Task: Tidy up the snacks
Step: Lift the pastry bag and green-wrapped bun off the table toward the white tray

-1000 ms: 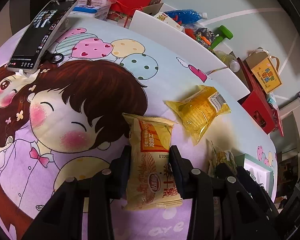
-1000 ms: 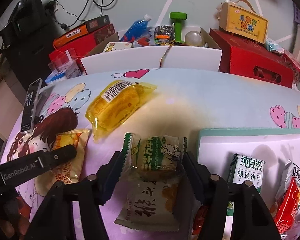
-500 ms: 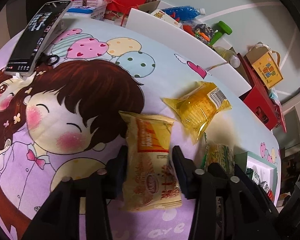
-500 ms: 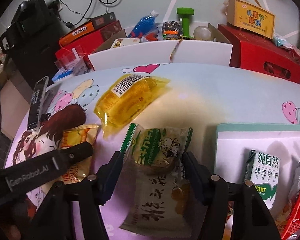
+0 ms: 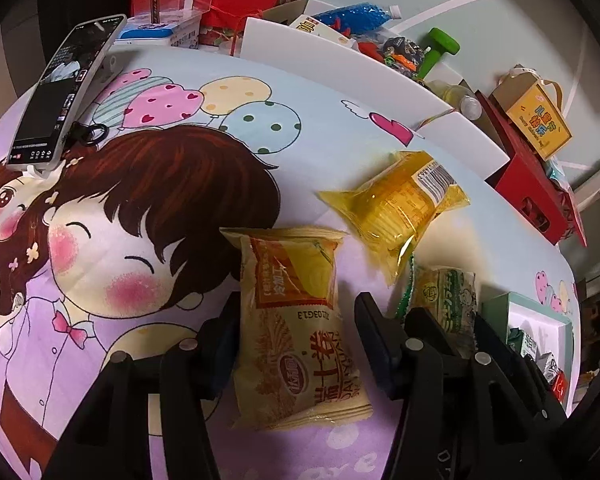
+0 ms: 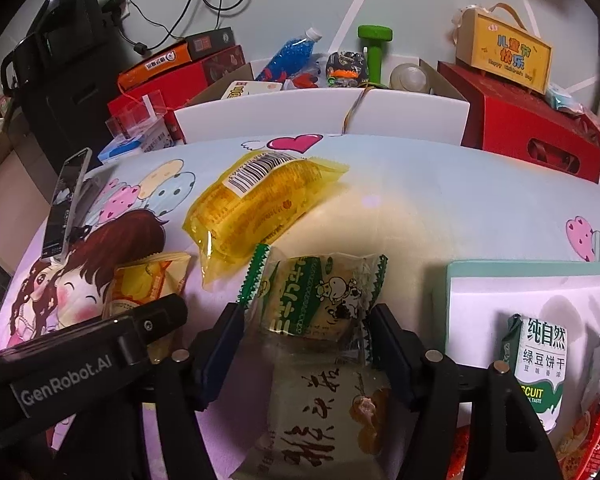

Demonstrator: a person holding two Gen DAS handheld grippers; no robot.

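An orange-and-yellow snack packet [image 5: 296, 320] lies flat on the cartoon tablecloth between the fingers of my left gripper [image 5: 296, 304]. That gripper is open, with a gap on the packet's right side. My right gripper [image 6: 306, 312] is shut on a green-and-white packet [image 6: 316, 300], which also shows in the left wrist view [image 5: 444, 300]. A pale packet with black lettering [image 6: 320, 420] sits just under it; I cannot tell if it is gripped too. A clear yellow packet [image 6: 260, 204] lies beyond both grippers.
A teal-rimmed white tray [image 6: 452, 276] at the right holds a green biscuit packet [image 6: 540, 360] and red packets. A phone [image 5: 64, 92] lies at the far left. White box walls [image 6: 300, 112] and red boxes [image 6: 520, 124] line the far edge.
The left fingers have spread away from the orange-and-yellow packet, which now lies loose between them. The right gripper keeps its hold and has edged slightly toward the yellow packet.
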